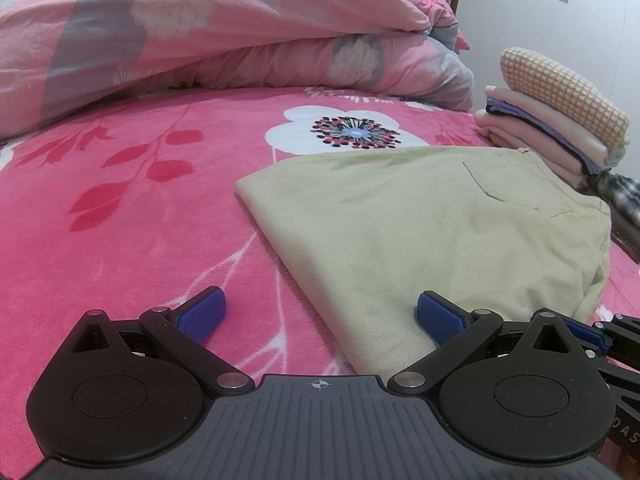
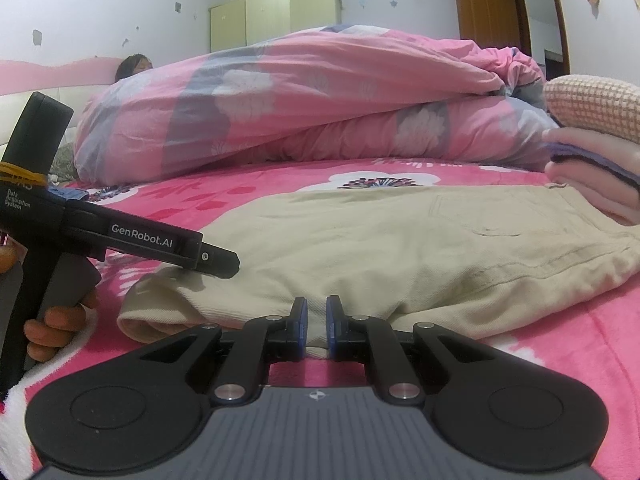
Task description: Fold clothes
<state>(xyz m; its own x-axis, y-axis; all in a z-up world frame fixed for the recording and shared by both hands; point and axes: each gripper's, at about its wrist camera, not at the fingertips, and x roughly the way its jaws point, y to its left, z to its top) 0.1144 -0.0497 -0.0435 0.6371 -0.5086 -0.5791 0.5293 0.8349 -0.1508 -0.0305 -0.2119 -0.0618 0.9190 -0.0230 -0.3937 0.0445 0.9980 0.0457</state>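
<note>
Right gripper (image 2: 316,322): nearest in the right wrist view, low at the near edge of the trousers; its two blue pads stand almost together with a thin gap, and cloth shows between them, so it looks clamped on the hem.
Left gripper (image 1: 320,314): spread wide, nothing between its two blue pads; one pad (image 1: 202,314) over the blanket, the other over the trousers' near corner. In the right wrist view its black body sits at the left with its tip at the trousers' left edge, held by a hand (image 2: 48,328).
Trousers (image 1: 420,240): one beige pair, folded flat on the blanket, a back pocket facing up toward the far right corner.
Blanket (image 1: 120,220): one, bright pink with a white flower and red leaves, covering the bed under everything.
Stack (image 1: 556,128): one pile of folded clothes just beyond the trousers' right corner, pale pink and purple layers with a checked orange piece on top; the exact count of pieces cannot be told.
Plaid cloth (image 1: 624,196): one dark piece at the right edge, beside the stack.
Duvet (image 1: 200,32): one, pink and grey with white flowers, heaped across the far side.
Person (image 2: 134,67): one, partly hidden behind the duvet.
Wardrobe (image 2: 276,16): one, pale, against the far wall.
Door (image 2: 488,12): one, brown, far right.
</note>
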